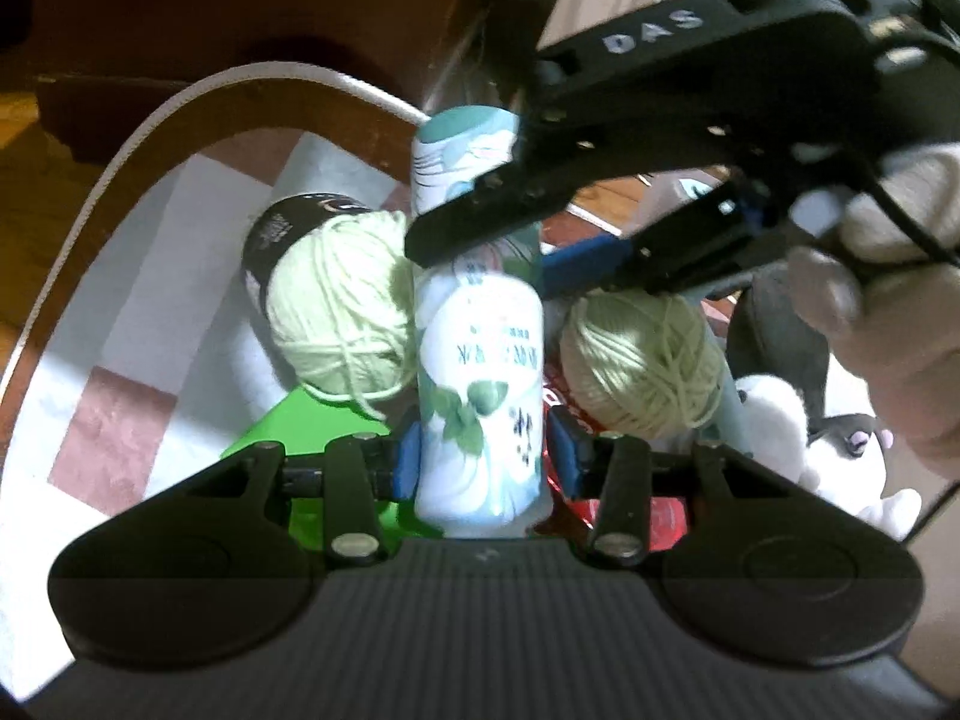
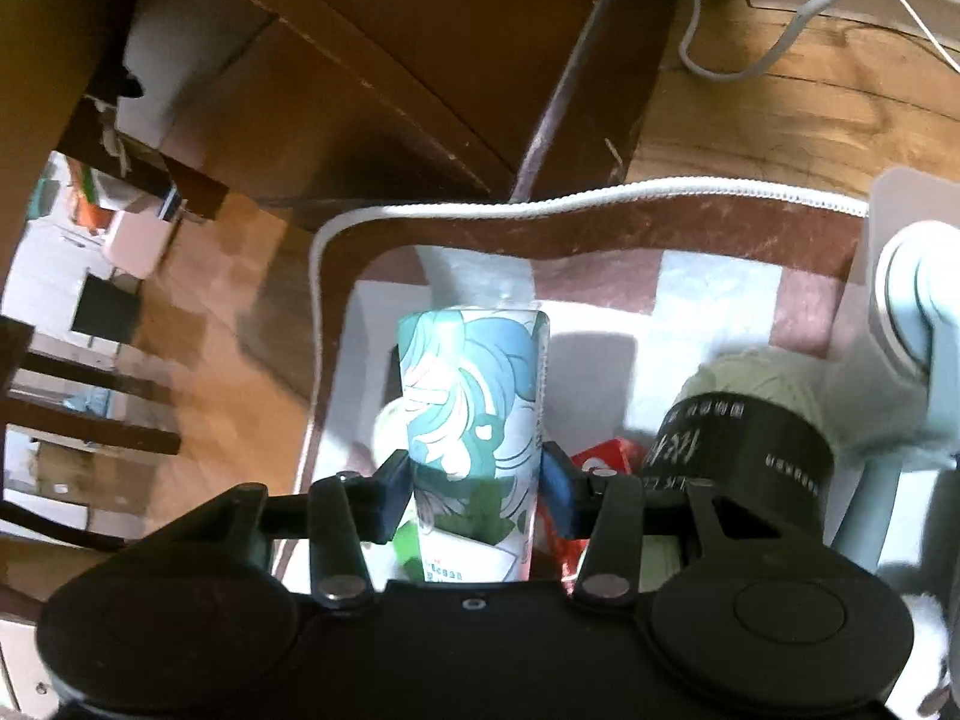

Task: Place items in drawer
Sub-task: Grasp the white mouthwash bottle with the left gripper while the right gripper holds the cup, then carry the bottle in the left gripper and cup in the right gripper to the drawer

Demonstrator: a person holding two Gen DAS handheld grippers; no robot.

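Note:
My left gripper [image 1: 483,459] is shut on a white bottle with green leaf print [image 1: 480,396], held upright above the pile. My right gripper [image 2: 474,489] is shut on a clear cup printed with a teal-haired figure [image 2: 474,414]. In the left wrist view that cup [image 1: 462,162] shows just beyond the bottle, with the right gripper [image 1: 480,228] clamped on it from the right. Two pale green yarn balls [image 1: 336,306] [image 1: 642,360], a black can [image 1: 288,228], a green box [image 1: 300,420] and a red packet [image 1: 600,510] lie below on a checked mat [image 1: 150,312].
The mat has a white piped rim [image 2: 540,201] and lies on a wooden floor [image 2: 780,114]. A dark wooden cabinet [image 2: 360,60] stands behind it. A plush toy [image 1: 798,438] lies at the right. A pale blue and white device [image 2: 912,324] and the black can [image 2: 744,456] stand right of my right gripper.

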